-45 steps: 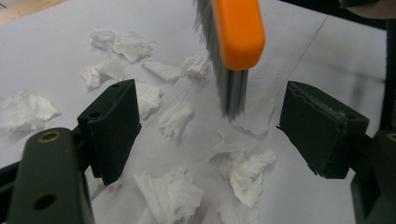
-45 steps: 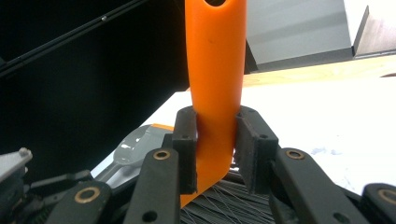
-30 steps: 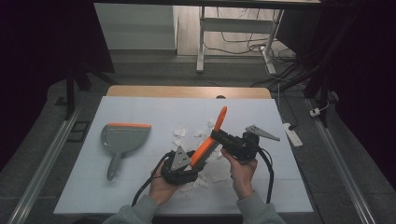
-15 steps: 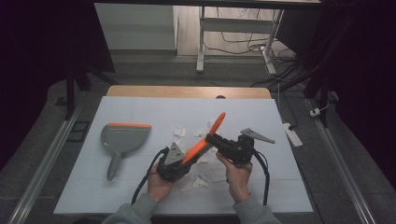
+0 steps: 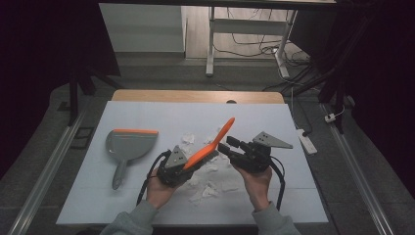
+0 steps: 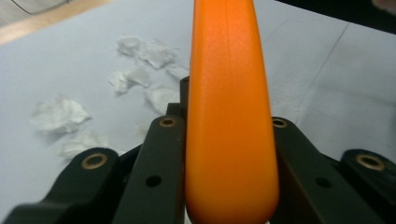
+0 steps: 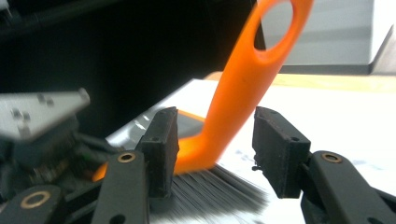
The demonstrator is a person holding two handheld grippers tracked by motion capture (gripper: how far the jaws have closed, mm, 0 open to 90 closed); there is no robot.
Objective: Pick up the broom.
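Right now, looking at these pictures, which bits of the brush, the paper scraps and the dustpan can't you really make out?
- Brush: in the left gripper view, the picture's top edge cuts off the handle.
- Bristles: in the right gripper view, blurred, partly behind the near jaw.
- Paper scraps: high view, some hidden under the left gripper and right gripper; too small to count.
- Dustpan: too small to see inside.

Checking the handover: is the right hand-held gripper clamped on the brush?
No: its pads stand apart from the orange brush, with a clear gap on each side.
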